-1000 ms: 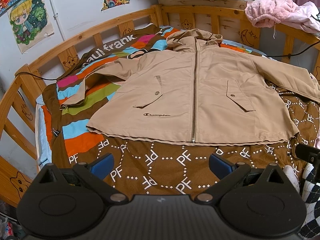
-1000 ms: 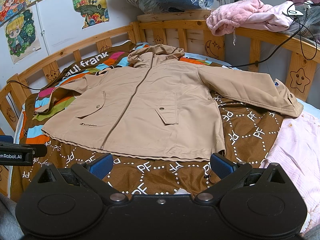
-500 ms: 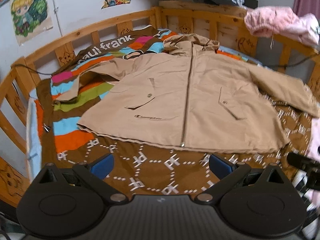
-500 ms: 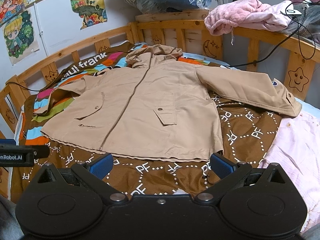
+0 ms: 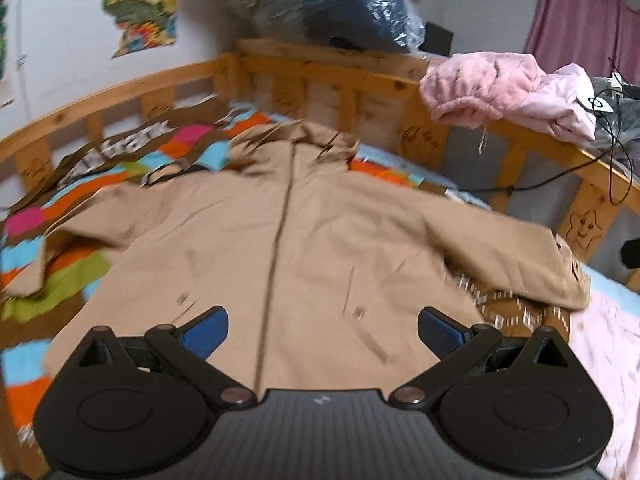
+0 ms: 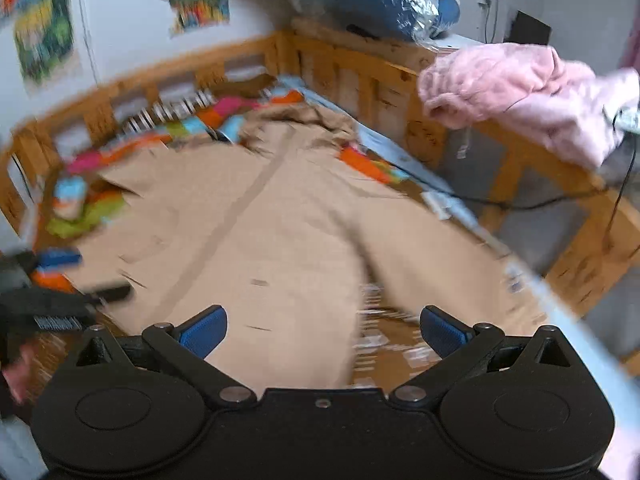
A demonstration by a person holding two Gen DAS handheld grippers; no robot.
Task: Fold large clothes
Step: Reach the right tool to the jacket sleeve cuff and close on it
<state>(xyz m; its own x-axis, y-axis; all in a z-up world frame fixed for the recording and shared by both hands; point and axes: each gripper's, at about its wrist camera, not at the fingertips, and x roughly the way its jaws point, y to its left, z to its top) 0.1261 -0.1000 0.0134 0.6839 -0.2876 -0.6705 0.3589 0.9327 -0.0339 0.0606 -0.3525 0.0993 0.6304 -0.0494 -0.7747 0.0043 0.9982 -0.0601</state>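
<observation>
A tan hooded zip jacket (image 5: 304,240) lies spread flat, front up, on a bed, hood toward the headboard and both sleeves out to the sides. It also shows in the right wrist view (image 6: 260,240). My left gripper (image 5: 322,330) is open and empty, above the jacket's lower front near the zipper. My right gripper (image 6: 323,330) is open and empty, above the jacket's right hem and the start of its right sleeve (image 6: 432,264). The left gripper shows at the left edge of the right wrist view (image 6: 60,304). Both views are blurred by motion.
A wooden bed rail (image 5: 360,80) rings the bed. Pink fluffy clothes (image 5: 508,88) hang over the rail at the right. A black cable (image 5: 560,176) runs along the right rail. A striped and brown blanket (image 5: 80,272) lies under the jacket. Bagged items (image 5: 340,4) are stacked behind the headboard.
Both grippers have moved forward over the jacket; its hem has passed under them and the hood is closer. Both stay open.
</observation>
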